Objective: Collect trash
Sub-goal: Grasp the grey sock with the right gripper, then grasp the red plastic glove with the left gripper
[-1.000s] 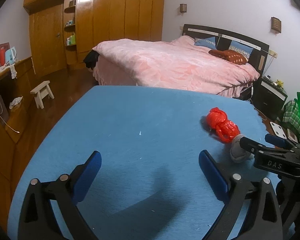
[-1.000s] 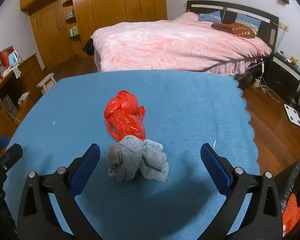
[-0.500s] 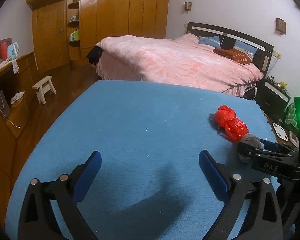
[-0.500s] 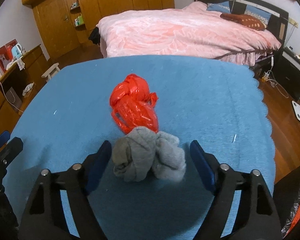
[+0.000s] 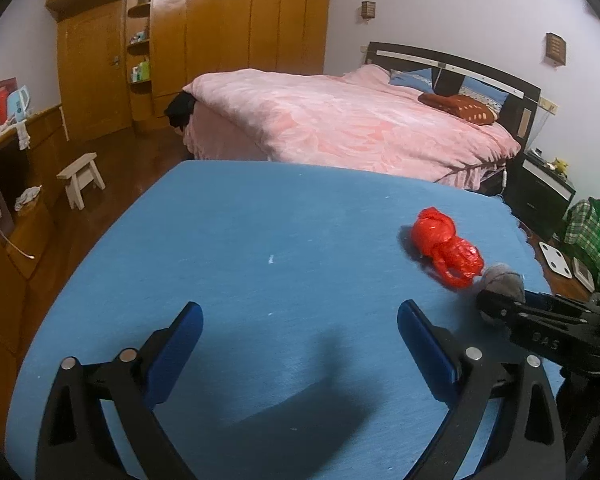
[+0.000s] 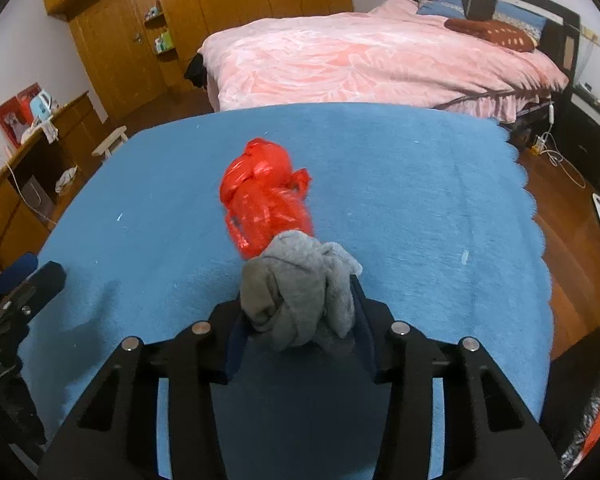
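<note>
1. Left wrist view: left tongs (image 5: 298, 344) stand wide, nothing between the blue pads, poised over bare blue surface (image 5: 260, 240).
2. Same view: red plastic bag (image 5: 446, 246) lies crumpled on the surface toward its right edge. Grey cloth wad (image 5: 502, 278) touches the bag's near end; the black tip of the right tongs (image 5: 500, 308) partly covers it.
3. Background: pink bed (image 5: 340, 124) beyond the surface, wooden wardrobe (image 5: 220, 28) on the far wall, small white stool (image 5: 82, 178) on the floor at left.
4. Right wrist view: right tongs (image 6: 300, 320) narrowing, jaws closing, grey cloth wad (image 6: 300, 300) between them, both pads against its sides. Wad bulges up above the pads.
5. Same view: red plastic bag (image 6: 266, 196) just beyond the wad, touching it, flat on the surface (image 6: 420, 200), outside the jaws.
6. Left tongs' tip (image 6: 28, 280) visible at the left edge, well apart from the trash.
</note>
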Tool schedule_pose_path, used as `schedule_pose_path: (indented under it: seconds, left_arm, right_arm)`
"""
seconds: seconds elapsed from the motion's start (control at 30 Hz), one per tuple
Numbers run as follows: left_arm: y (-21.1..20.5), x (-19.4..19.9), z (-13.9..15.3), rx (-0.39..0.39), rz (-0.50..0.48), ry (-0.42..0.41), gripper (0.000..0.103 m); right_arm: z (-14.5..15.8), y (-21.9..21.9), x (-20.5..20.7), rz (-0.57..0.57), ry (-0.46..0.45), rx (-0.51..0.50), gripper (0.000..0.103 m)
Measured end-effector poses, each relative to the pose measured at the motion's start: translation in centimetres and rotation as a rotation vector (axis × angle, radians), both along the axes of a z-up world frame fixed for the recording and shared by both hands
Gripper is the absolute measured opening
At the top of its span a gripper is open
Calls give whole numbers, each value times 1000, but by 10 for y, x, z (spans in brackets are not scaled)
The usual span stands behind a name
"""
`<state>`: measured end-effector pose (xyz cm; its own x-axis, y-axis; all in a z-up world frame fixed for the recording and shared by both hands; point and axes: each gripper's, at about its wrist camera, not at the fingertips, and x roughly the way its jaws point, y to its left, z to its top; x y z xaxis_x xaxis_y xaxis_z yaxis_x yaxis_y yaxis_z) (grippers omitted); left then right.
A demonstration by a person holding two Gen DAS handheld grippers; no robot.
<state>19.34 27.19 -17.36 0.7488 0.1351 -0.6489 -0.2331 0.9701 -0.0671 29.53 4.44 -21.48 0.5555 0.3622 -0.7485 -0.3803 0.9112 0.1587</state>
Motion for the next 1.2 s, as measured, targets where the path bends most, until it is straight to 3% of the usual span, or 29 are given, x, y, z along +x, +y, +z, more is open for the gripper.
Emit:
schedule_pose_path:
  seconds: [0.3,0.57,1.0,1.1,1.17,1.2]
  left_arm:
    - [-29,31,4,3,-69,-20,96]
    - [-53,78,1,-51,-126,-15,96]
    - [-82,132,-28,-88,-198,77,89]
    - [-87,140,-33,-105,-221,99,79]
    - [-89,145,-37,-124,-245,121,58]
    - [-90,147,-39,-138,-260,129,54]
  right_arm:
    - [18,-38,24,-138,-41,7,44]
    - [14,-57,47,-217,-36,10,44]
    - [6,-71,54,-256,-25,12,44]
    - [7,-73,55,-265,-23,17,44]
    - [7,-75,55,-268,-24,20,44]
    - [8,-75,56,-268,-25,21,44]
